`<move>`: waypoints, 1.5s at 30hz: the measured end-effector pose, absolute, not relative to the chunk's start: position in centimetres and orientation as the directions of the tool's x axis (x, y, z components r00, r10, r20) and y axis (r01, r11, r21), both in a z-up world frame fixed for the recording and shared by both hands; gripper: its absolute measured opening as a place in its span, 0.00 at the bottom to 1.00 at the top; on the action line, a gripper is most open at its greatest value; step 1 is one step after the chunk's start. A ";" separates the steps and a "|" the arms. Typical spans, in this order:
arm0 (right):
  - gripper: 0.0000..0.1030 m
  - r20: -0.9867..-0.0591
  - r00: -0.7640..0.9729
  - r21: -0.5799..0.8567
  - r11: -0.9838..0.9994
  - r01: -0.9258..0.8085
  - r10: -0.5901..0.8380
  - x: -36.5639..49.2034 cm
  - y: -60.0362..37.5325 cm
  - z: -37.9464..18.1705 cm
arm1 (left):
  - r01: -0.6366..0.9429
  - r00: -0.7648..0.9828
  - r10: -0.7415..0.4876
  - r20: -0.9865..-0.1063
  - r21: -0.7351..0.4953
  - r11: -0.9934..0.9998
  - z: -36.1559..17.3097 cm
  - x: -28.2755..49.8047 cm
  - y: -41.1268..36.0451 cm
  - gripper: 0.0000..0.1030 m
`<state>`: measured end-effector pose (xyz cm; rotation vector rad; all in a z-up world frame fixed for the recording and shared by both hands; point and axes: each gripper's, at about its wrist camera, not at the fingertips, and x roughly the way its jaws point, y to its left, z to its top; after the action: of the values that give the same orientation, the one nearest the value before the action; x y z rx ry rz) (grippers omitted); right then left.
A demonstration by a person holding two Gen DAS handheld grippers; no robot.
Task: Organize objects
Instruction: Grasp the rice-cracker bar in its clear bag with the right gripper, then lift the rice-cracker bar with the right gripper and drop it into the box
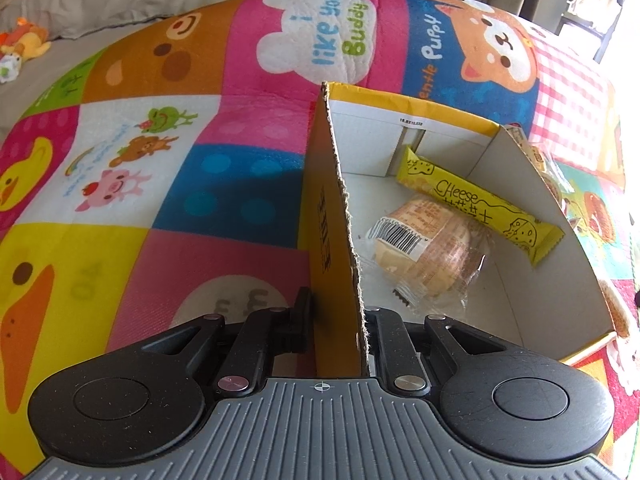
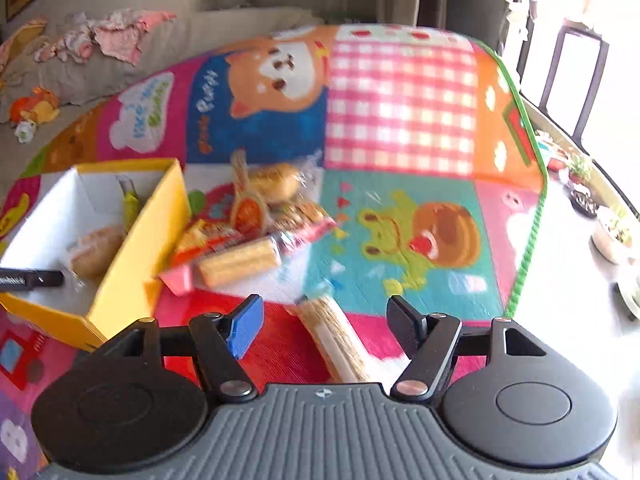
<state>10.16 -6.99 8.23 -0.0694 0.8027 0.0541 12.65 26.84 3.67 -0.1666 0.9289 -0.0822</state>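
Observation:
A yellow cardboard box (image 1: pixel 326 200) with a white inside stands on the mat. My left gripper (image 1: pixel 338 316) is shut on its near side wall, one finger outside and one inside. In the box lie a yellow cheese bar (image 1: pixel 476 208) and a wrapped bun (image 1: pixel 432 256). In the right wrist view the box (image 2: pixel 156 240) is at the left, with a pile of wrapped snacks (image 2: pixel 256 240) beside it. My right gripper (image 2: pixel 324 324) is open. A long clear packet of biscuit sticks (image 2: pixel 340 340) lies on the mat between its fingers, and the pads do not touch it.
A colourful cartoon play mat (image 2: pixel 400 120) covers the floor, with a green edge (image 2: pixel 532 216) at the right. Beyond that edge, bowls and plants (image 2: pixel 608 236) sit on pale floor. A grey sofa with clothes (image 2: pixel 116 36) and a plush toy (image 2: pixel 36 110) lies behind.

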 end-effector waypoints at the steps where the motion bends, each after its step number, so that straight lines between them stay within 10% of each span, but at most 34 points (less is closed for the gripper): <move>1: 0.68 -0.735 0.678 -0.034 0.998 -0.056 0.013 10.1 -7.9 7.4 | -0.001 0.597 -0.141 -0.790 -0.177 0.984 3.7 12.7 26.8 0.15; 11: 0.71 -0.777 0.626 0.085 0.996 -0.004 0.068 10.7 -10.1 3.2 | 0.000 0.594 -0.133 -0.793 -0.165 0.986 3.7 12.7 26.7 0.15; 16: 0.41 -0.764 0.645 0.019 0.999 -0.028 0.033 11.4 -8.2 3.0 | 0.000 0.595 -0.133 -0.793 -0.166 0.986 3.7 12.7 26.7 0.15; 25: 0.30 -0.758 0.651 0.032 0.999 -0.030 0.044 11.4 -7.6 3.4 | 0.001 0.597 -0.136 -0.791 -0.169 0.986 3.7 12.7 26.7 0.15; 45: 0.30 -0.670 0.706 0.088 0.968 -0.233 0.231 3.3 -2.9 11.8 | -0.005 0.599 -0.139 -0.789 -0.178 0.984 3.7 12.6 26.9 0.15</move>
<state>3.34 -2.90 11.84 -0.0030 0.7439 0.2583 12.65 26.87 3.73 -0.1682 0.9268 -0.0781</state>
